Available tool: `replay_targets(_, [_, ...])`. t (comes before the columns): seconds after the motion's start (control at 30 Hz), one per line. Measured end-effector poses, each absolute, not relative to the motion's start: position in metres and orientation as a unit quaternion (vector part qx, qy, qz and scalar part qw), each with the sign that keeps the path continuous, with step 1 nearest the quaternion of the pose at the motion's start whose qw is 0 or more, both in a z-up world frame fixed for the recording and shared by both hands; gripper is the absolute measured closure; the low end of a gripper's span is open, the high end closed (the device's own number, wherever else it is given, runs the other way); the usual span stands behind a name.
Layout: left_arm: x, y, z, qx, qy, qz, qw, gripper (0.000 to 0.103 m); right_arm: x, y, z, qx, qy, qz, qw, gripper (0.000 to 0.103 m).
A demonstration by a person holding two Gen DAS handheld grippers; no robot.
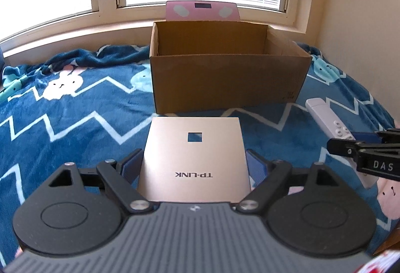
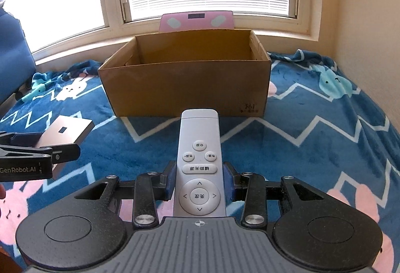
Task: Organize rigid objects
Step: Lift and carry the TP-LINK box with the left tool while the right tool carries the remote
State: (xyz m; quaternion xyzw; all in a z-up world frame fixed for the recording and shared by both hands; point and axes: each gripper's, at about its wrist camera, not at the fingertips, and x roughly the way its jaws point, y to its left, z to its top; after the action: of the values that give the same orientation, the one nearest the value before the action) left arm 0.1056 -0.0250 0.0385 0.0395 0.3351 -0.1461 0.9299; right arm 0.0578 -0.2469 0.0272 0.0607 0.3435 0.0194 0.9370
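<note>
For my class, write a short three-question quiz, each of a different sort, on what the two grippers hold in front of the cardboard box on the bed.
1. True or false: the left gripper is shut on the white remote control.
2. Multiple choice: where does the pink bathroom scale stand? A) inside the cardboard box; B) behind the box, by the window; C) flat on the blue blanket in front of the box.
3. Fill the gap: the right gripper holds the remote with its free end pointing toward the ____.

Key
1. False: it holds the TP-LINK box.
2. B
3. cardboard box
</note>
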Motion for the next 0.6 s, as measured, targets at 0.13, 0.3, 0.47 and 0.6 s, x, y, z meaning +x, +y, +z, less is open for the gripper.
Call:
replay_targets(0.13, [0.111,-0.028,0.044,0.046,0.332,-0.149,0.93,0.02,0.065,-0.248,0.031,0.059,0.345,0.022,0.936,0.068])
replay_targets(0.3, [0.123,-0.032,0.053,0.046,0.333,-0.155,0.929,0.02,0.075,-0.252,0.036,0.052,0.345,0.022,0.937,0.068])
replay_targets(0.47, [0.138,-0.036,0.063,0.045,0.333,-0.162,0.928,0.02,0.087,-0.256,0.045,0.044,0.342,0.024,0.938,0.068])
replay_targets(0.6, [0.154,-0.039,0.074,0.042,0.329,-0.167,0.929,0.02,0.103,-0.26,0.059,0.038,0.335,0.027,0.941,0.068])
